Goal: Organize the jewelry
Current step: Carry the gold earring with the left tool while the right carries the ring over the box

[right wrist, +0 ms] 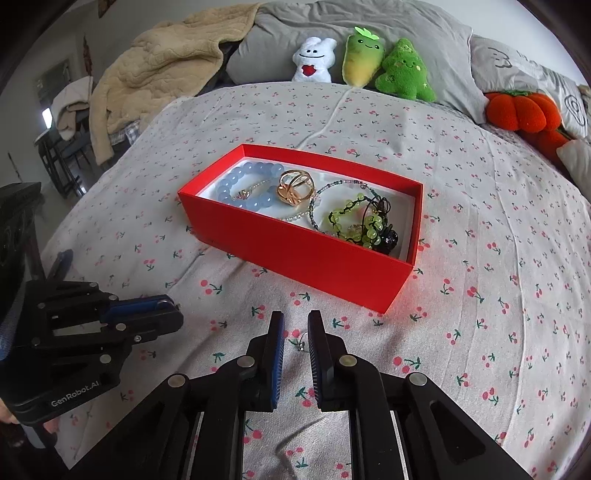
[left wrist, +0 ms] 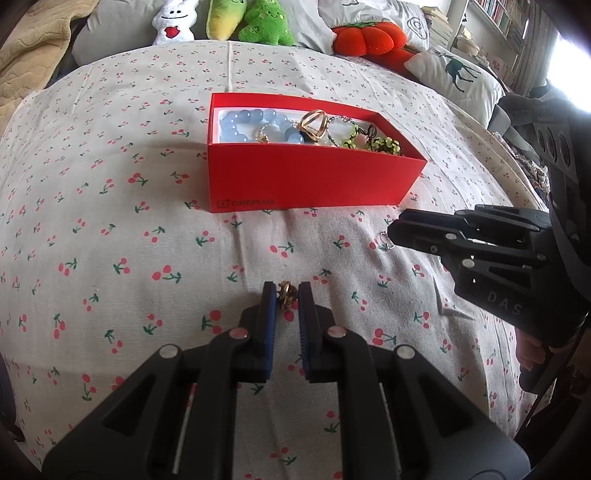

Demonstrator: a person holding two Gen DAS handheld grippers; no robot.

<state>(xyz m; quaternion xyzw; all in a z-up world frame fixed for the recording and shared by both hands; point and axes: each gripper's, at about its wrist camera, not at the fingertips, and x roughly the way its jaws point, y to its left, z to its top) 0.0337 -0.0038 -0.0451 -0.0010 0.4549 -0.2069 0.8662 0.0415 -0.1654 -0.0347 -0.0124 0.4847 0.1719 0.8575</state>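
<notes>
Open red cardboard box (right wrist: 295,243) on cherry-print bedsheet (right wrist: 480,258), holding pale blue bead bracelet (right wrist: 243,184), large gold openwork ring (right wrist: 295,186), green bead bracelet (right wrist: 354,221), thin beaded strands. Left gripper (left wrist: 287,295) low over sheet in front of box, jaws pinching small gold knot-shaped piece (left wrist: 287,293). Right gripper (right wrist: 295,334) alongside, jaws slightly parted, gripping nothing; small silver earring (right wrist: 301,343) lying on sheet between tips. Plush toys (right wrist: 362,62) lined against grey pillows (right wrist: 369,22) behind.
</notes>
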